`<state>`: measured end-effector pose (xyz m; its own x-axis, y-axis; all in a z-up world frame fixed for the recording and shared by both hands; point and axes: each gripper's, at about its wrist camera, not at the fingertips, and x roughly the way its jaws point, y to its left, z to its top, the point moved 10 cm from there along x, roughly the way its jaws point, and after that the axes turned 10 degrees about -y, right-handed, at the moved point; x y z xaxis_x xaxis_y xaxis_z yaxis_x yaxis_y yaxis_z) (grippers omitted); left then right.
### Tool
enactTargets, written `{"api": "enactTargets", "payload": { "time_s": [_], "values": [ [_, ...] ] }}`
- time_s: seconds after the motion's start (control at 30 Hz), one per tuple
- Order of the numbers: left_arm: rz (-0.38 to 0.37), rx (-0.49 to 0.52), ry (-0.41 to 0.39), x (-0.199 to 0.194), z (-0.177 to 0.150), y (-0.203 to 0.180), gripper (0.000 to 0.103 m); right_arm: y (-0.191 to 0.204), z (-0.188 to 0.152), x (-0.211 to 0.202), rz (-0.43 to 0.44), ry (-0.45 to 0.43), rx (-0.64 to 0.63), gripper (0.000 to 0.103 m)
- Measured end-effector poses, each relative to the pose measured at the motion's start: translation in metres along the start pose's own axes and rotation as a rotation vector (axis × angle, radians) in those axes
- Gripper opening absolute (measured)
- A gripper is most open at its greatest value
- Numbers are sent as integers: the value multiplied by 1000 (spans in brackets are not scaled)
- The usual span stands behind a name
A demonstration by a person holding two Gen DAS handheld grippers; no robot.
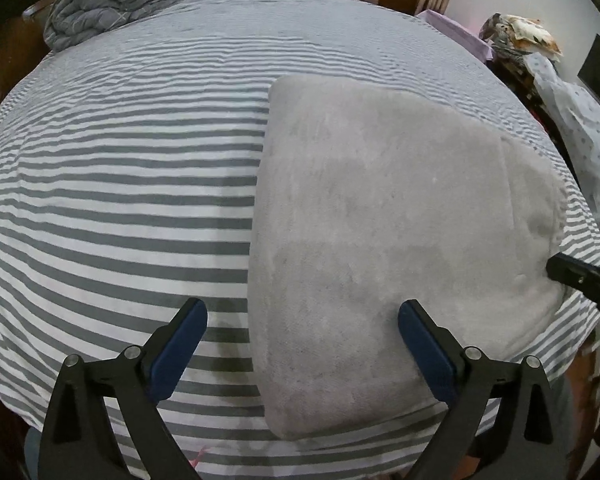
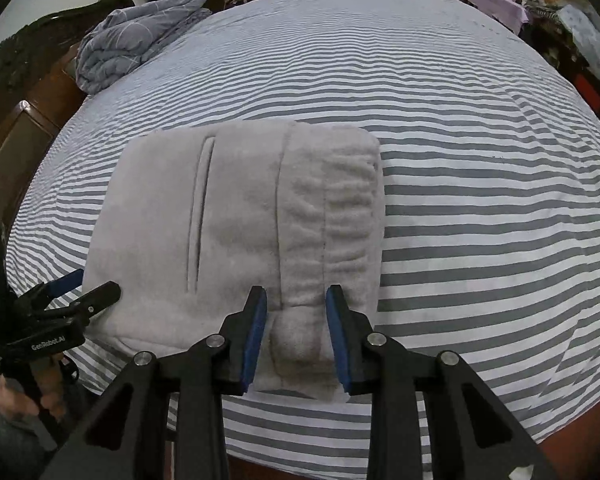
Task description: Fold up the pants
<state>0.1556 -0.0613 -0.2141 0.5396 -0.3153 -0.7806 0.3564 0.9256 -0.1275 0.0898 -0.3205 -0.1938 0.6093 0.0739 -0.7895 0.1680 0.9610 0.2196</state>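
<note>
Jaws tell the story on this striped bed point(image 2: 480, 168): the right gripper point(image 2: 296, 336) pinches the waistband end of the pants point(image 2: 236, 216), its blue pads bunching a ridge of fleece between them, while the left gripper point(image 1: 302, 344) hangs spread wide, holding nothing, one finger over the bare sheet and the other over the cloth.

Folded into a thick grey block, the pants lie near the front edge of the bed, toward its right side as the left camera sees it. The fabric is soft, plush fleece. The right camera shows a gathered elastic waistband on the block's right side, a straight seam beside it and a long pocket slit further left. The left edge is clean and straight; the corners are rounded and puffy. The fold looks close to done, possibly with one more fold or a final smoothing left.

The risk lies in the one-sided grip. Should the right gripper lift or pull with the left not engaged, the stacked layers could slide apart and the block open, since only the waistband edge is held. The bulky fleece may also spring back from any crease. With the block so near the front edge, a tug that way could drag it off the bed.

A grey quilt point(image 2: 140, 36) lies bunched at the far left corner, well apart. Clutter point(image 1: 520, 36) sits beyond the right edge.
</note>
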Motion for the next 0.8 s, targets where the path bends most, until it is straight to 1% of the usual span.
{"api": "enactTargets", "payload": {
  "time_s": [0.1, 0.13, 0.2, 0.3, 0.37, 0.4, 0.43, 0.5, 0.6, 0.7, 0.8],
  "values": [
    [-31, -14, -35, -13, 14, 1, 97, 3, 5, -3, 59, 15, 39, 39],
    [-44, -22, -46, -16, 19, 2, 97, 4, 7, -4, 73, 18, 43, 41],
    [-67, -43, -55, -21, 28, 6, 96, 5, 12, -11, 101, 13, 55, 42],
    [-79, -69, -50, -20, 35, 14, 97, 6, 19, -26, 159, -12, 78, 45],
    [-86, -77, -48, -18, 40, 16, 97, -1, 20, -32, 153, -20, 99, 52],
    [-89, -80, -44, -17, 40, 17, 97, -6, 20, -33, 139, -19, 105, 63],
    [-106, -84, -38, -15, 41, 15, 97, -12, 18, -31, 135, -10, 112, 71],
    [-148, -93, -25, -13, 41, 13, 97, -21, 13, -26, 160, 23, 144, 72],
    [-211, -129, -9, -9, 44, 11, 97, -27, 2, -13, 261, 89, 220, 72],
    [-237, -171, 12, 0, 47, 15, 97, -33, -2, -5, 293, 90, 271, 78],
    [-241, -192, 32, 8, 47, 19, 97, -39, -3, 5, 329, 94, 307, 80]
  ]
}}
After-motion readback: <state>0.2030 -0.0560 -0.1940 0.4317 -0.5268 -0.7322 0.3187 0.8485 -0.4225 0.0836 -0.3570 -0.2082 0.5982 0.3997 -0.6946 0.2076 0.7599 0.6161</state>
